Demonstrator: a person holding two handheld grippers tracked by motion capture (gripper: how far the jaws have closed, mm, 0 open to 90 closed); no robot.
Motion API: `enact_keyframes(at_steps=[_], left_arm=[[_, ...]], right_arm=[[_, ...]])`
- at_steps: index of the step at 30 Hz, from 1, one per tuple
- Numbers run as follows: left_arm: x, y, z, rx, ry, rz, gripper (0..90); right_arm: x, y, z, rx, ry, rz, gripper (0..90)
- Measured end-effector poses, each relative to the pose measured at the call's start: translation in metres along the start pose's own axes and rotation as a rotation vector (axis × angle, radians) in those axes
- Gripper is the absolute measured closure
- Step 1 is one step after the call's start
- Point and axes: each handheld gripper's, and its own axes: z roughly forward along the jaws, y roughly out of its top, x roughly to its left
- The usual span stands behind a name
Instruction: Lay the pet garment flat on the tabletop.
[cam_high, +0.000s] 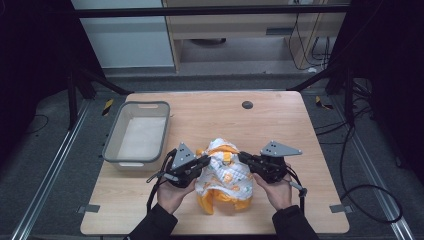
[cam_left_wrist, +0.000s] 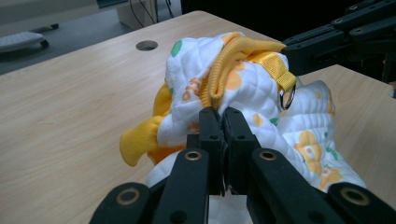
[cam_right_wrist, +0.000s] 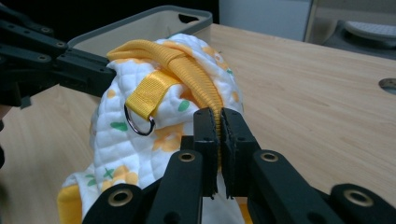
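A small quilted white garment with orange and green prints and yellow trim lies bunched near the table's front middle. My left gripper is shut on its left side; in the left gripper view its jaws pinch the white quilted cloth below the yellow ribbed edge. My right gripper is shut on the right side; in the right gripper view it clamps the yellow strap. A metal ring hangs from a yellow loop on the garment. The cloth is lifted between the two grippers.
A grey bin with a pale bottom stands on the table's left, just beyond my left gripper. A round cable hole sits at the far middle of the wooden table. Bare wood lies to the right and behind the garment.
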Motion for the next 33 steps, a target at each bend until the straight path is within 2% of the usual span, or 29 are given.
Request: enact_keyframes(at_steps=[13, 14, 15, 16, 17, 18, 19, 20, 21, 22, 23, 24, 25, 26, 27, 29, 30, 33], left_arm=[[0.007, 0.017, 0.007, -0.045, 0.066, 0.002, 87.6], [0.009, 0.021, 0.012, -0.053, 0.079, 0.004, 87.5], [0.009, 0.021, 0.012, -0.053, 0.079, 0.004, 87.6], [0.012, 0.024, 0.017, -0.063, 0.079, -0.007, 87.5], [0.012, 0.024, 0.017, -0.063, 0.079, -0.007, 87.5], [0.013, 0.026, 0.021, -0.065, 0.087, -0.010, 87.5], [0.014, 0.027, 0.023, -0.066, 0.093, -0.009, 87.5], [0.015, 0.028, 0.030, -0.061, 0.104, -0.008, 87.4], [0.015, 0.028, 0.030, -0.061, 0.104, -0.008, 87.3], [0.017, 0.030, 0.038, -0.059, 0.118, -0.015, 86.9], [0.017, 0.030, 0.038, -0.059, 0.118, -0.015, 86.5], [0.021, 0.032, 0.049, -0.060, 0.147, -0.018, 85.5], [0.021, 0.032, 0.049, -0.060, 0.147, -0.018, 81.9], [0.024, 0.033, 0.056, -0.068, 0.176, -0.017, 71.4], [0.029, 0.033, 0.060, -0.066, 0.199, -0.037, 66.3], [0.035, 0.031, 0.061, -0.061, 0.206, -0.073, 59.2], [0.037, 0.030, 0.060, -0.064, 0.205, -0.080, 57.9], [0.042, 0.027, 0.051, -0.062, 0.199, -0.091, 55.6]], right_arm=[[-0.007, 0.010, 0.011, -0.071, -0.056, 0.014, 85.8], [-0.009, 0.011, 0.014, -0.085, -0.076, 0.019, 85.7], [-0.009, 0.011, 0.014, -0.085, -0.076, 0.019, 85.7], [-0.012, 0.011, 0.017, -0.112, -0.110, 0.029, 85.5], [-0.012, 0.011, 0.017, -0.112, -0.110, 0.029, 85.5], [-0.014, 0.010, 0.021, -0.137, -0.147, 0.036, 85.5], [-0.014, 0.010, 0.021, -0.137, -0.147, 0.036, 85.5], [-0.016, 0.010, 0.025, -0.146, -0.180, 0.032, 85.5], [-0.016, 0.010, 0.025, -0.146, -0.180, 0.032, 85.5], [-0.020, 0.009, 0.031, -0.152, -0.226, 0.025, 84.9], [-0.020, 0.009, 0.031, -0.152, -0.226, 0.025, 84.9], [-0.027, 0.009, 0.039, -0.135, -0.258, 0.025, 83.4], [-0.027, 0.009, 0.039, -0.135, -0.258, 0.025, 83.4], [-0.035, 0.011, 0.048, -0.100, -0.308, 0.023, 77.2], [-0.038, 0.011, 0.050, -0.089, -0.316, 0.026, 75.1], [-0.043, 0.012, 0.052, -0.072, -0.341, 0.014, 67.6], [-0.046, 0.012, 0.051, -0.064, -0.350, 0.011, 67.3], [-0.050, 0.012, 0.044, -0.047, -0.339, 0.011, 64.7]])
